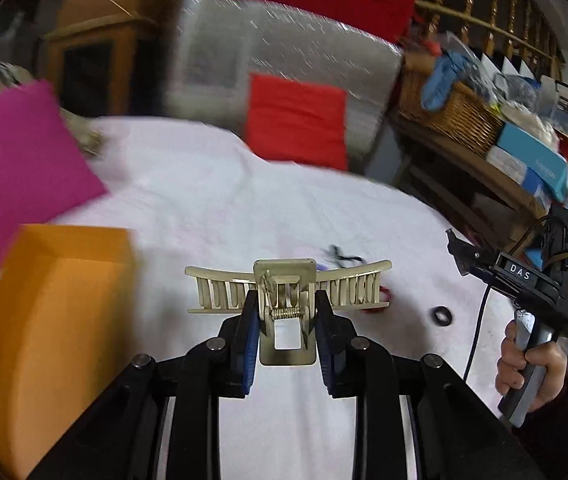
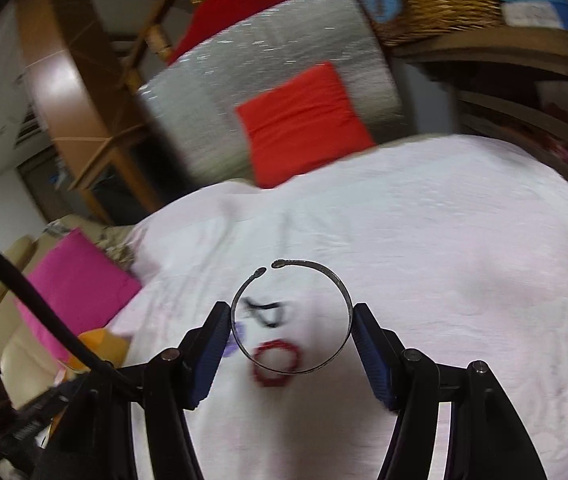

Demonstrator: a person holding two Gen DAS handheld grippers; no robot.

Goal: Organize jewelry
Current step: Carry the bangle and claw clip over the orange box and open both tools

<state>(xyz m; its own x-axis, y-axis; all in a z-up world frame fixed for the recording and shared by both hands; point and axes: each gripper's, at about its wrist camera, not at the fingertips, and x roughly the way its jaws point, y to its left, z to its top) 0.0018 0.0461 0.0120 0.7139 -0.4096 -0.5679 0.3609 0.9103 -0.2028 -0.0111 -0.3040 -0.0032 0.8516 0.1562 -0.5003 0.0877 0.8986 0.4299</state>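
Note:
My left gripper [image 1: 284,312] is shut on a pale gold claw hair clip [image 1: 288,290], gripping its spring handles; the clip hangs above the white cloth [image 1: 244,200]. My right gripper [image 2: 291,316] is shut on a thin dark metal open bangle [image 2: 340,280], its pads pressing both sides of the ring. Under the bangle on the white cloth [image 2: 444,260] lie a red beaded bracelet [image 2: 276,360], a black item [image 2: 264,310] and a purple piece [image 2: 236,338]. A small black ring [image 1: 441,316] lies to the right in the left wrist view.
An orange box [image 1: 56,320] and a magenta sheet [image 1: 16,172] sit at the left. A red cushion [image 1: 296,120] leans on a silver padded block [image 1: 284,52] behind the table. A wicker basket [image 1: 452,116] and boxes fill a shelf right. A hand [image 1: 532,364] holds the right gripper.

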